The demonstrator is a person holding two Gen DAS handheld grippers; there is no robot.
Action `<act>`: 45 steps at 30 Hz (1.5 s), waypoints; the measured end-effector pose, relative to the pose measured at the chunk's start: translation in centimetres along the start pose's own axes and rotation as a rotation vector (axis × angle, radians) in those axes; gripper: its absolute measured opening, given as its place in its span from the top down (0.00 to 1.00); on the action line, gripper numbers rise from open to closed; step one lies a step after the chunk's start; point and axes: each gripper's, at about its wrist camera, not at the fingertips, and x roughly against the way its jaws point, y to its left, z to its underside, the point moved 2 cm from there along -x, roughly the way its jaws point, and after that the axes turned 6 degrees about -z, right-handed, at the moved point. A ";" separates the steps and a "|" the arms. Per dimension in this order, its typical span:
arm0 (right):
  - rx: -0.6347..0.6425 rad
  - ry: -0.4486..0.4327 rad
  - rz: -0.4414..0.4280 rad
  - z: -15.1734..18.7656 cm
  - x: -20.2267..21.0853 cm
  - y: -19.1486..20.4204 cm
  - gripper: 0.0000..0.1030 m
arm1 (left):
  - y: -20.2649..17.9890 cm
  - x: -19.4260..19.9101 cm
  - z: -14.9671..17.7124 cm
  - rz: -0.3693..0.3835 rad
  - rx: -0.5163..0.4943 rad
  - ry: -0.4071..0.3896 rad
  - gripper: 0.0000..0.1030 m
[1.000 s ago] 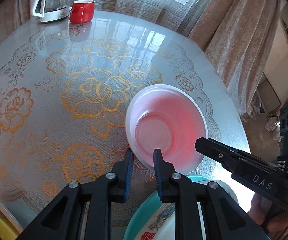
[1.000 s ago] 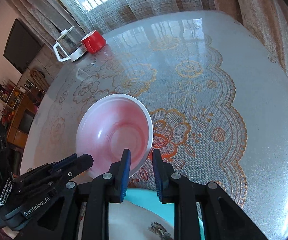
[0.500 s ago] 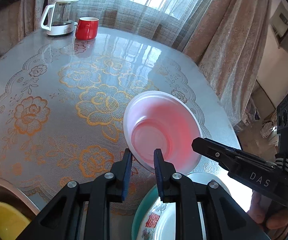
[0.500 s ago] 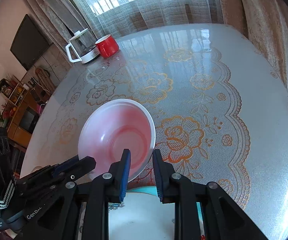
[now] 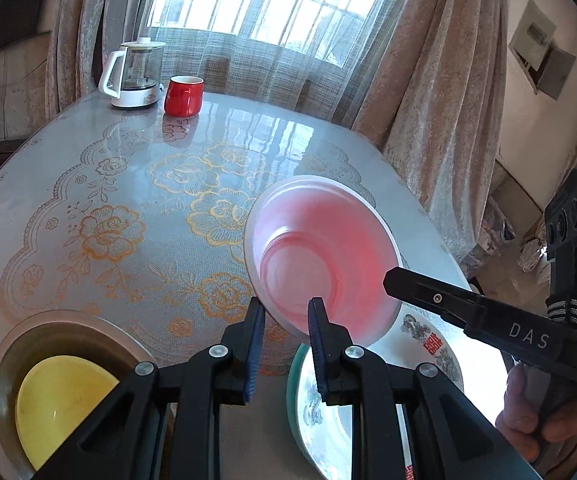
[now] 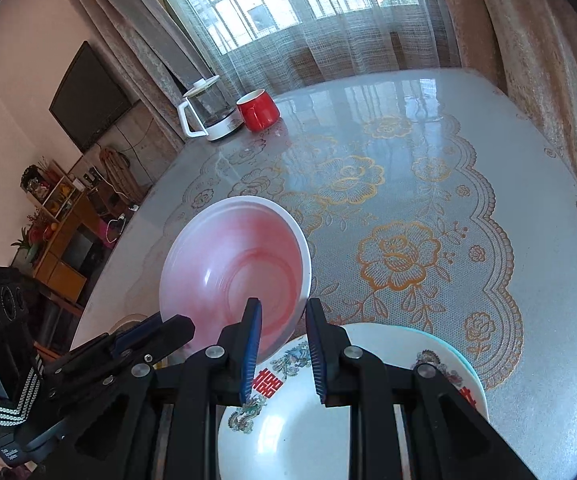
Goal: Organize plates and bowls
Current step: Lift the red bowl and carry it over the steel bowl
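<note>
The pink bowl (image 5: 322,258) is held up off the table (image 5: 88,184), tilted, gripped at its near rim from two sides: the left gripper (image 5: 286,320) is pinched on the near-left part of the rim, the right gripper (image 6: 282,322) on the near-right part. Both sets of jaws are drawn in narrow, with only the thin rim wall between them.

It looks like thin, translucent plastic, so it's probably very light and a bit flexy, and likely slick too. A rim pinch is about the only hold on offer, since the wall is too wide to span. With two grips close together on one edge, some sag or twist at the far side could be expected if the hands drift apart.

Right under it, at the near edge of the table, a white plate with red characters (image 6: 328,412) is stacked on a teal plate (image 5: 294,396). These look ceramic, so heavier and chippable. To the near left, a yellow bowl (image 5: 60,400) is nested in a metal basin (image 5: 8,352). At the far end, a red mug (image 5: 183,96) and a glass kettle (image 5: 134,76) are parked well apart from everything.
</note>
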 end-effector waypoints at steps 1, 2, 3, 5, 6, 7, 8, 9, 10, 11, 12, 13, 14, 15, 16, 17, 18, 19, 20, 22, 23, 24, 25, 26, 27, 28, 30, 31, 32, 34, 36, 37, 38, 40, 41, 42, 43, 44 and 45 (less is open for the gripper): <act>0.000 -0.013 -0.005 0.3 0.3 0.4 0.78 | 0.2 0.4 0.3 0.002 0.003 -0.005 0.80; 0.003 -0.024 -0.006 0.6 0.5 0.8 0.78 | 0.4 0.7 0.5 0.001 0.005 -0.009 0.80; 0.006 -0.034 -0.008 1.0 0.8 1.2 0.78 | 0.6 1.1 0.8 0.000 0.009 -0.010 0.80; 0.005 -0.045 -0.020 1.6 1.0 1.9 0.78 | 1.1 1.7 1.3 0.001 0.019 -0.015 0.80; 0.004 -0.048 -0.028 1.8 1.0 2.1 0.78 | 1.4 2.0 1.5 0.004 0.024 -0.018 0.80; 0.002 -0.049 -0.035 2.0 0.9 2.3 0.78 | 1.7 2.3 1.7 0.006 0.031 -0.019 0.80; -0.005 -0.053 -0.045 2.3 0.9 2.5 0.78 | 1.9 2.5 1.9 0.007 0.035 -0.019 0.80; -0.010 -0.059 -0.054 2.7 0.9 2.7 0.78 | 2.1 2.8 2.2 0.005 0.035 -0.023 0.80; -0.014 -0.062 -0.060 2.8 0.8 2.8 0.78 | 2.3 3.1 2.4 0.003 0.034 -0.028 0.80; -0.018 -0.063 -0.065 3.1 0.7 2.9 0.78 | 2.4 3.4 2.5 0.000 0.036 -0.032 0.80; -0.019 -0.061 -0.067 3.4 0.6 3.1 0.78 | 2.6 3.7 2.6 0.002 0.038 -0.037 0.80; -0.020 -0.060 -0.068 3.7 0.5 3.3 0.78 | 2.7 4.0 2.8 0.006 0.041 -0.043 0.80; -0.021 -0.060 -0.072 4.0 0.5 3.5 0.78 | 3.0 4.4 3.0 0.009 0.043 -0.049 0.80; -0.023 -0.063 -0.078 4.2 0.5 3.8 0.78 | 3.1 4.7 3.1 0.010 0.044 -0.053 0.80; -0.025 -0.067 -0.085 4.4 0.6 4.0 0.78 | 3.4 5.0 3.3 0.012 0.045 -0.061 0.80; -0.023 -0.072 -0.090 4.5 0.6 4.3 0.78 | 3.6 5.4 3.5 0.011 0.043 -0.069 0.80; -0.018 -0.077 -0.093 4.6 0.7 4.6 0.78 | 3.8 5.7 3.6 0.009 0.042 -0.077 0.80; -0.014 -0.080 -0.100 4.7 0.8 5.0 0.78 | 4.0 5.9 3.8 0.008 0.043 -0.080 0.80; -0.013 -0.082 -0.110 4.8 0.8 5.3 0.78 | 4.4 6.2 3.9 0.007 0.047 -0.083 0.80; -0.006 -0.082 -0.124 4.8 0.6 6.0 0.78 | 5.1 6.7 4.3 0.010 0.060 -0.086 0.80; -0.004 -0.081 -0.135 5.0 0.6 6.3 0.78 | 5.5 7.0 4.4 0.011 0.069 -0.086 0.80; -0.004 -0.079 -0.145 5.1 0.4 6.7 0.78 | 5.9 7.3 4.6 0.011 0.074 -0.087 0.80; -0.002 -0.077 -0.155 5.2 0.3 7.0 0.78 | 6.4 7.6 4.7 0.010 0.080 -0.089 0.80; 0.002 -0.075 -0.166 5.3 0.2 7.4 0.78 | 6.8 7.9 4.8 0.011 0.088 -0.092 0.80; 0.005 -0.072 -0.177 5.5 0.0 7.7 0.78 | 7.3 8.2 4.9 0.010 0.096 -0.093 0.80; 0.008 -0.068 -0.189 5.6 -0.1 8.2 0.78 | 7.7 8.5 5.1 0.009 0.104 -0.093 0.80; 0.013 -0.060 -0.211 5.8 -0.6 8.9 0.78 | 8.6 9.1 5.4 0.002 0.116 -0.096 0.80; 0.017 -0.055 -0.221 5.9 -0.8 9.4 0.78 | 9.0 9.4 5.6 -0.005 0.120 -0.098 0.80; 0.020 -0.047 -0.230 6.1 -1.1 9.8 0.78 | 9.4 9.7 5.8 -0.012 0.124 -0.099 0.80; 0.028 -0.030 -0.244 6.4 -1.7 10.6 0.78 | 10.2 10.1 6.2 -0.022 0.132 -0.099 0.80; 0.032 -0.014 -0.257 6.8 -2.3 11.2 0.78 | 11.0 10.2 6.7 -0.034 0.144 -0.093 0.80; 0.027 -0.004 -0.265 7.1 -2.7 11.3 0.78 | 11.4 10.3 6.9 -0.042 0.149 -0.089 0.80; 0.022 0.008 -0.272 7.2 -3.2 11.4 0.78 | 11.8 10.3 7.1 -0.049 0.154 -0.085 0.80; 0.017 0.031 -0.278 7.7 -4.2 11.6 0.78 | 12.5 10.5 7.5 -0.058 0.166 -0.083 0.80; 0.014 0.042 -0.279 7.9 -4.6 11.7 0.78 | 12.8 10.5 7.6 -0.061 0.172 -0.081 0.80; 0.013 0.050 -0.282 8.1 -4.8 11.9 0.78 | 13.1 10.6 7.8 -0.064 0.177 -0.079 0.80; 0.013 0.057 -0.283 8.2 -5.1 12.0 0.78 | 13.4 10.7 8.0 -0.065 0.185 -0.078 0.80; 0.015 0.062 -0.284 8.3 -5.3 12.2 0.78 | 13.6 10.8 8.1 -0.065 0.192 -0.080 0.80; 0.018 0.066 -0.285 8.5 -5.5 12.3 0.78 | 13.8 10.9 8.1 -0.067 0.194 -0.083 0.80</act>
